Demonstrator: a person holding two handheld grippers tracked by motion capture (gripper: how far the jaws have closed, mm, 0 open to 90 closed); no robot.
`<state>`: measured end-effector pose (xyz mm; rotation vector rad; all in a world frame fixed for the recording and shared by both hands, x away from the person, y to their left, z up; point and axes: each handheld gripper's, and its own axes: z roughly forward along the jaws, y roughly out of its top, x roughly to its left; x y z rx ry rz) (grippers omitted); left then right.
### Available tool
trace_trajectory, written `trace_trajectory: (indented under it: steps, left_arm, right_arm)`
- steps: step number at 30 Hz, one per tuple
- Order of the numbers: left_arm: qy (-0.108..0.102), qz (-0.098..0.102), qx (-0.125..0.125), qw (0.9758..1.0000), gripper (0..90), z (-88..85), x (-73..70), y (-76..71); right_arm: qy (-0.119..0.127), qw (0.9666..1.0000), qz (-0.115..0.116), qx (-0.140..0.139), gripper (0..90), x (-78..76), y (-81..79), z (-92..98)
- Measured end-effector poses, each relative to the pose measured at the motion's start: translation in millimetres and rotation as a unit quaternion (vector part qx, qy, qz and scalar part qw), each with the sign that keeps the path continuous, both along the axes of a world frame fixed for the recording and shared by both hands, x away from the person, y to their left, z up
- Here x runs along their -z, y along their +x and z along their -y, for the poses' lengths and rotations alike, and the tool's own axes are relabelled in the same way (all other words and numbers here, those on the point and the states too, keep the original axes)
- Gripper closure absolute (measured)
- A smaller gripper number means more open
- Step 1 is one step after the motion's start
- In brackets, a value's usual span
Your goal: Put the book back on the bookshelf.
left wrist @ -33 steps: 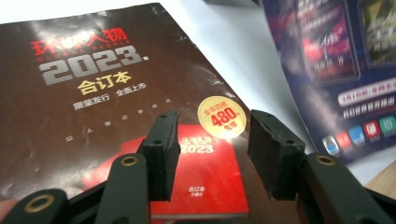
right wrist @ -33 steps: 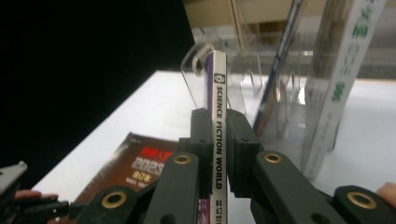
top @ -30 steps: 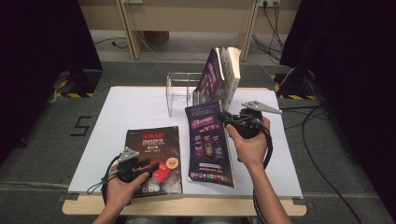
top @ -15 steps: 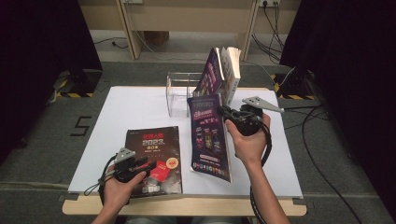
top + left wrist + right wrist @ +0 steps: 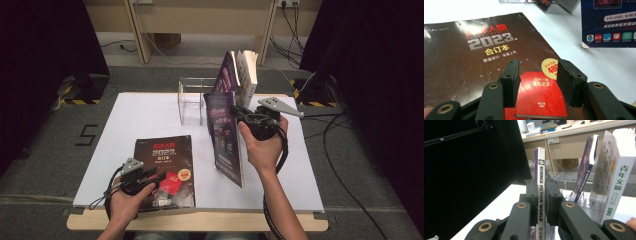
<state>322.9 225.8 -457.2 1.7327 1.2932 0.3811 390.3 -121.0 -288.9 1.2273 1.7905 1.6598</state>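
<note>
Magazine (image 5: 226,137) with the purple cover stands on edge on the white table (image 5: 145,117), the right gripper (image 5: 243,118) clenched on its spine, just in front of the clear rack (image 5: 192,100) that holds two other volumes. Left gripper (image 5: 150,176) rests with jaws apart over the dark 2023 magazine (image 5: 165,160), grasping nothing. Because the grip is narrow, the tall cover could sag, swing, or catch the rack's wall.

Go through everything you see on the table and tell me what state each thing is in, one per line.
Purple magazine: upright on its edge, spine clamped in right gripper.
Dark 2023 magazine: flat, closed, cover up.
Left gripper: jaws open over the dark 2023 magazine.
Clear rack: upright, two books leaning in it.
</note>
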Motion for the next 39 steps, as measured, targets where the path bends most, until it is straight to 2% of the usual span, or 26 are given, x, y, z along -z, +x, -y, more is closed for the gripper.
trace_trajectory:
  steps: [27, 39]
  left_arm:
    - [-0.002, 0.005, -0.005, 1.0000, 53.1, -1.8, -1.2, 0.6]
    - [-0.004, 0.006, -0.007, 1.0000, 53.3, -2.6, -1.1, 0.6]
  right_arm:
    - [0.022, 0.9990, 0.040, 0.002, 83.4, -27.4, 5.6, -15.0]
    - [0.035, 0.9984, 0.044, 0.006, 83.4, -31.9, 12.1, -19.5]
